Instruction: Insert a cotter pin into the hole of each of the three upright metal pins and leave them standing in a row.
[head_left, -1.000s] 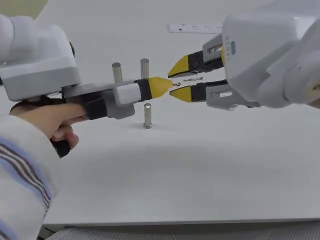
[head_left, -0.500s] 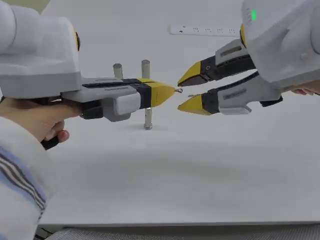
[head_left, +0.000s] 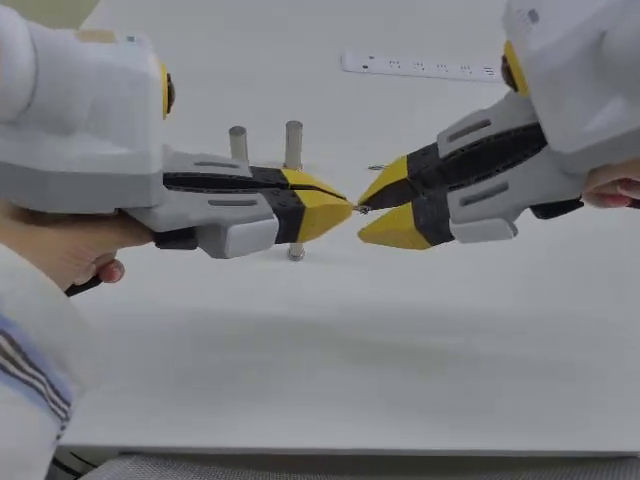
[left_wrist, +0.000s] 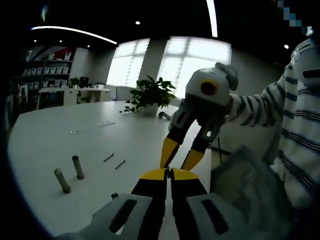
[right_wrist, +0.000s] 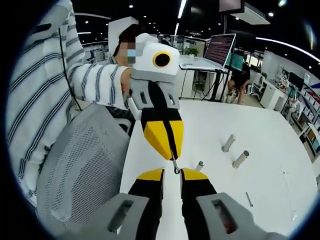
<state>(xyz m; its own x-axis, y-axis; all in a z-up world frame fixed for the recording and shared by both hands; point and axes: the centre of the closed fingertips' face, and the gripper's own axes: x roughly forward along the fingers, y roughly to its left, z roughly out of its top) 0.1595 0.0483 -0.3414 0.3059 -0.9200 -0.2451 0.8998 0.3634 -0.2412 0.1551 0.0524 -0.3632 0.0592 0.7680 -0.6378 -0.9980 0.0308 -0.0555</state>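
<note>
My left tool (head_left: 345, 207) is showing yellow tips, a black band and a pale grey body; my right tool (head_left: 362, 216) is wearing the same colours. The cotter pin (head_left: 358, 208) is gleaming silver. Beyond the left tool, the metal pins (head_left: 293, 140) are shining dull grey against the white bench (head_left: 400, 330). My sleeve (head_left: 30, 370) is showing white with blue-grey stripes.

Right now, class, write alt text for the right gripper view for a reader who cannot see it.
The left claw, shut on a cotter pin, faces the open right claw tip to tip above a white table. Three metal pins stand at right.
</note>
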